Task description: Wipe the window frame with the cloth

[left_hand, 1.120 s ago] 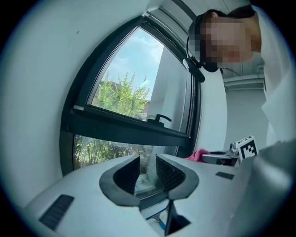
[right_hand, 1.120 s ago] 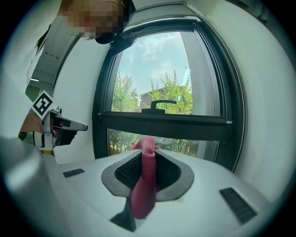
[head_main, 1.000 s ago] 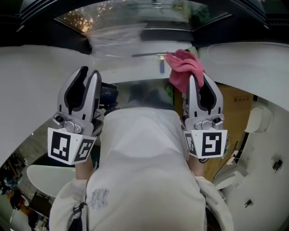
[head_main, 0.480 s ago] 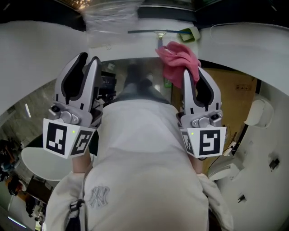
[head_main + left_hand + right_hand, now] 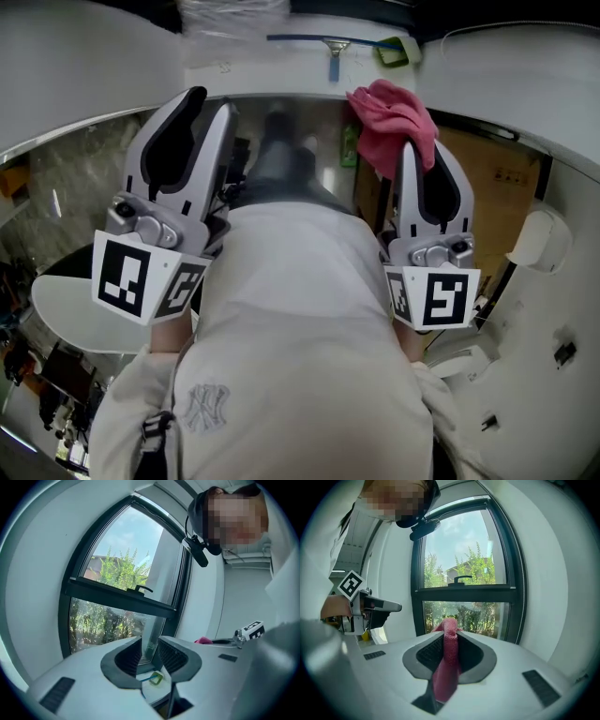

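Pink woven cloth (image 5: 394, 127): soft, matt, crumpled. Right tongs (image 5: 449, 639) and left tongs (image 5: 149, 644): smooth matt grey plastic, ribbed black pads (image 5: 171, 656). Dark window frame (image 5: 464, 592): smooth, matt. Glass pane (image 5: 459, 555): glossy.

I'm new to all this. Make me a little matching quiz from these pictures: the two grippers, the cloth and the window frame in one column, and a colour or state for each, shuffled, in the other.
Things:
1. left gripper
2. right gripper
3. cloth
4. window frame

Colours or states:
A. pink
B. dark, almost black
C. jaws slightly apart, nothing between them
D. jaws closed on fabric

Pairs: 1-C, 2-D, 3-A, 4-B
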Tool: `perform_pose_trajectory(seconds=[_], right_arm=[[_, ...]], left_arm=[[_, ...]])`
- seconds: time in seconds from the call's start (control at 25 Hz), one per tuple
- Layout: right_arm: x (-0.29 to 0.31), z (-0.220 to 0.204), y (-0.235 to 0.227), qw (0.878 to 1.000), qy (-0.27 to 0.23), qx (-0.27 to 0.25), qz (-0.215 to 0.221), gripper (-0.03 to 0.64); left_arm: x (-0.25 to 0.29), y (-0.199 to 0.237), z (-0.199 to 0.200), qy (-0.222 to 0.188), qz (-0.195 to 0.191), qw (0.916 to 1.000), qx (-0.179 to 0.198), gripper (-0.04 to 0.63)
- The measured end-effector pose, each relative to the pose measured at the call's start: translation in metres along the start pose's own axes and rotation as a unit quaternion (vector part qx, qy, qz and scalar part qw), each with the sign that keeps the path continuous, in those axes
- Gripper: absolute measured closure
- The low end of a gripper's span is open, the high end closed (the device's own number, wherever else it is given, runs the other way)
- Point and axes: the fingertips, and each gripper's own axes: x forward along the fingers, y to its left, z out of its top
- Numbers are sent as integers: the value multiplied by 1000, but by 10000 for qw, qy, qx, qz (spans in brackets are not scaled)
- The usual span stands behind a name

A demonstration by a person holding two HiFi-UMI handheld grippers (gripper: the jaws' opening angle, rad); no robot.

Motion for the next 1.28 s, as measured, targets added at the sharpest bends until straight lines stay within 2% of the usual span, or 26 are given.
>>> perform_pose_trajectory(seconds=[0.16,0.36,0.76,1.28], right_arm=[[-17,-11,3,10000,-84,4,32,545],[-37,-5,9,9993,-333,-149,113,543],[-48,10,15,9978,-565,-286,181,545],[-51,6,10,9984,-492,-284,31,545]], left_arm=[[-17,-17,-10,23,82,9995,294,480],[-40,-31,-10,-54,201,9975,671,480],[-64,-31,0,-319,391,9966,647,480],[-56,-35,-4,-201,262,9968,721,480]])
